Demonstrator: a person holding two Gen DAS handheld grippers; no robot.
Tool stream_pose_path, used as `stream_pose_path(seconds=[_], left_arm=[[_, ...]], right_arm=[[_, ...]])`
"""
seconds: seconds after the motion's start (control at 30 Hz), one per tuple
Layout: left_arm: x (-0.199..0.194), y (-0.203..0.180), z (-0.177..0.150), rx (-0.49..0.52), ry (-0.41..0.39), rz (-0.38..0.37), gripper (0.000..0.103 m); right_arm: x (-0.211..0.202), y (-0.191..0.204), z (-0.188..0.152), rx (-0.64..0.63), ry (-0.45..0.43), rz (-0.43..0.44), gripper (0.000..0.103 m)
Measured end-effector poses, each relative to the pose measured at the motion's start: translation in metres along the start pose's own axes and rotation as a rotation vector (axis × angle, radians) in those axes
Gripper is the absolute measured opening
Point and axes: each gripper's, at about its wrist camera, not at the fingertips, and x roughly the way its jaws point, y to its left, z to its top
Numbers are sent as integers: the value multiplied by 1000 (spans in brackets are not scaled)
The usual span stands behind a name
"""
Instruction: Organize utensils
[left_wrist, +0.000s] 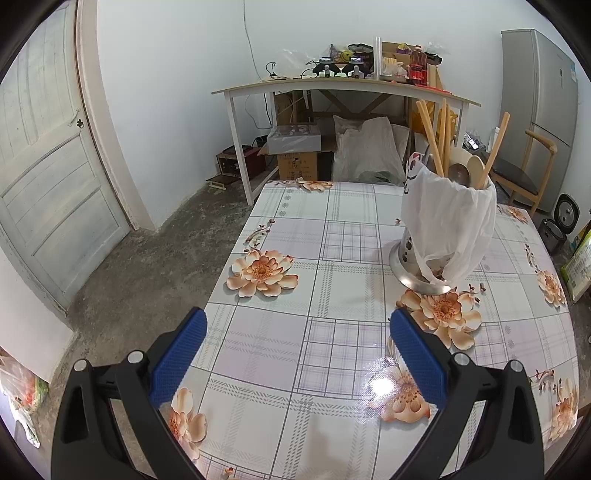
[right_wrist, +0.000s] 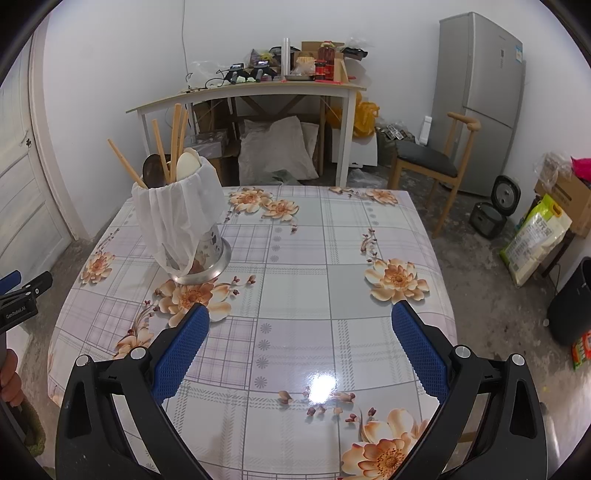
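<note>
A metal utensil holder (left_wrist: 447, 229) draped in a white plastic bag stands on the flowered table (left_wrist: 295, 332). Wooden chopsticks (left_wrist: 430, 136) and spoons (left_wrist: 474, 170) stick up out of it. It also shows in the right wrist view (right_wrist: 184, 225), at the table's left, with chopsticks (right_wrist: 173, 140) and spoons (right_wrist: 186, 164) in it. My left gripper (left_wrist: 295, 321) is open and empty, low over the table's near left edge. My right gripper (right_wrist: 299, 314) is open and empty over the table's near side. The left gripper (right_wrist: 22, 291) shows at the left edge of the right wrist view.
A white side table (right_wrist: 258, 92) loaded with clutter stands against the back wall, with boxes and sacks beneath. A wooden chair (right_wrist: 432, 166), a grey fridge (right_wrist: 480, 96), a rice cooker (right_wrist: 495, 214) and a rice bag (right_wrist: 535, 236) are to the right. A door (left_wrist: 48, 177) is left.
</note>
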Motion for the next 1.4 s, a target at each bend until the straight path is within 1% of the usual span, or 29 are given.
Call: stream_pose_path(seconds=[1.4], left_arm=[[-1, -2, 0, 5, 2, -1, 97]], right_arm=[[1, 3, 1, -5, -2, 7, 95]])
